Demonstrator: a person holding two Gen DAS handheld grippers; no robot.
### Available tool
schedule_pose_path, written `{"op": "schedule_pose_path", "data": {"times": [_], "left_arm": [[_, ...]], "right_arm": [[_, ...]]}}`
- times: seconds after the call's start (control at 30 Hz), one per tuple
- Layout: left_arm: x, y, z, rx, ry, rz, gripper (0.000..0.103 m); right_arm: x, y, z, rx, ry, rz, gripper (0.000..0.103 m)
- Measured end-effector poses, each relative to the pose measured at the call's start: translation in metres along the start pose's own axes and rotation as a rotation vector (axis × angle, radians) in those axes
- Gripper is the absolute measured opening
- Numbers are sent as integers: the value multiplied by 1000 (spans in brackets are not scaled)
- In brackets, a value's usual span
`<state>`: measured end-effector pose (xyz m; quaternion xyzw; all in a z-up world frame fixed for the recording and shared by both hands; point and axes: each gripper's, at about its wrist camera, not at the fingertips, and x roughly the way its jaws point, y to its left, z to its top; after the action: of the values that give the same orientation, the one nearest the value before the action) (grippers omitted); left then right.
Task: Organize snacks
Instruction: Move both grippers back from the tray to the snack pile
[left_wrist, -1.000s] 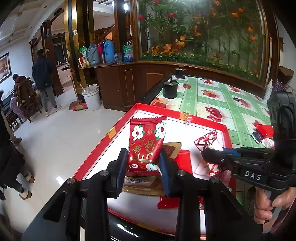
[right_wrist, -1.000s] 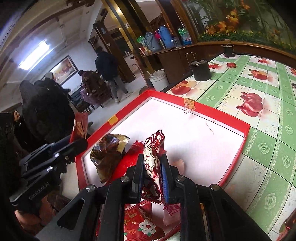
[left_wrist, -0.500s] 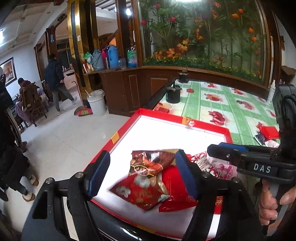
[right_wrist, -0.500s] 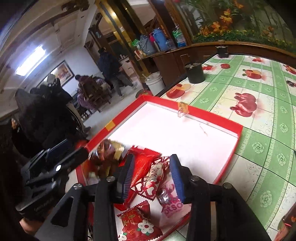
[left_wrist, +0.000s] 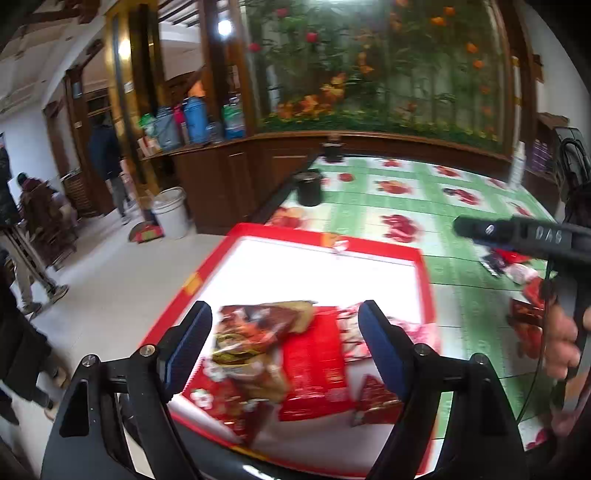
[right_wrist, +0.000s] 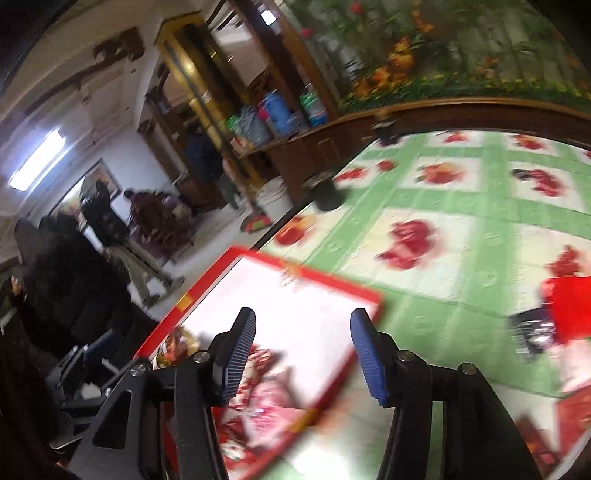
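A red-rimmed white tray (left_wrist: 423, 280) lies at the table's near left corner; it also shows in the right wrist view (right_wrist: 364, 295). Several red and brown snack packets (left_wrist: 266, 343) are piled at its near end, with a flat red packet (left_wrist: 314, 362) beside them. My left gripper (left_wrist: 284, 339) is open and empty, above the pile. My right gripper (right_wrist: 303, 354) is open and empty, over the tray's right rim, with pink and red packets (right_wrist: 266, 391) below it. The right gripper also shows at the right of the left wrist view (left_wrist: 517, 236).
More loose snack packets (left_wrist: 517, 273) lie on the green and white tablecloth (left_wrist: 369, 206) right of the tray. A red box (right_wrist: 569, 306) sits at the right. A black pot (left_wrist: 308, 186) stands at the table's far left edge. People stand on the floor to the left.
Both grippers opened and let their packets drop into the tray. The right gripper has swung right, toward the tray's right rim and the tablecloth.
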<state>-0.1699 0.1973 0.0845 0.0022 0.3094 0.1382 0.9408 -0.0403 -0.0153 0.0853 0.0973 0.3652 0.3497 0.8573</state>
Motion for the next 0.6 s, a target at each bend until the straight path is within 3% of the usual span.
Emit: {"op": "schedule_pose_path", "data": {"times": [0.07,0.33,0.5,0.6], "left_arm": [[-1,-14,3,31,-2,-46,82],[8,-97,10,199,52,-273,82],[8,-152,7,313,89,-393,82],[8,-179,3,399,87,-403,82]], "right_arm": [[-22,-25,1,30,-35,-42,62],[-113,-145,-17,240,-124,-258,64],[-135,-164,-31,224,-101,-327,64],[-130,-163,-36,181,-45,-342,64]]}}
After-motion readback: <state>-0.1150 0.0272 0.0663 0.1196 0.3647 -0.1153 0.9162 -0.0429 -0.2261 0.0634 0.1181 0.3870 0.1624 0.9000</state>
